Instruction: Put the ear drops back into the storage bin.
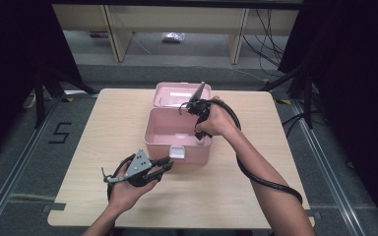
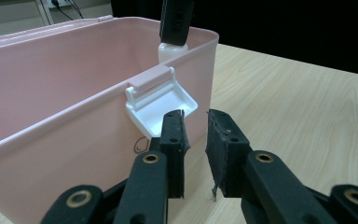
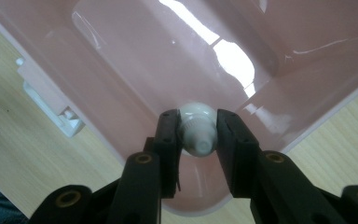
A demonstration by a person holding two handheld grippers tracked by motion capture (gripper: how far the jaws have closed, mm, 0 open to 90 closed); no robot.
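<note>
A wooden table stands on a grey floor, with cables and shelves behind.

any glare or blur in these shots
Right gripper view: bright glare streaks on the pink box floor, and the white bottle looks soft. Left gripper view: the white latch is sharp, the near black pads slightly blurred. High view: evenly lit table, dark surroundings.

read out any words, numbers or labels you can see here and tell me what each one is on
"5": black tape mark on the grey floor left of the table, in the high view.
Small dark mark on the pink box front, under the white latch, in the left gripper view: too small and partly hidden to read.
White bottle in the right claw: no readable print.
</note>
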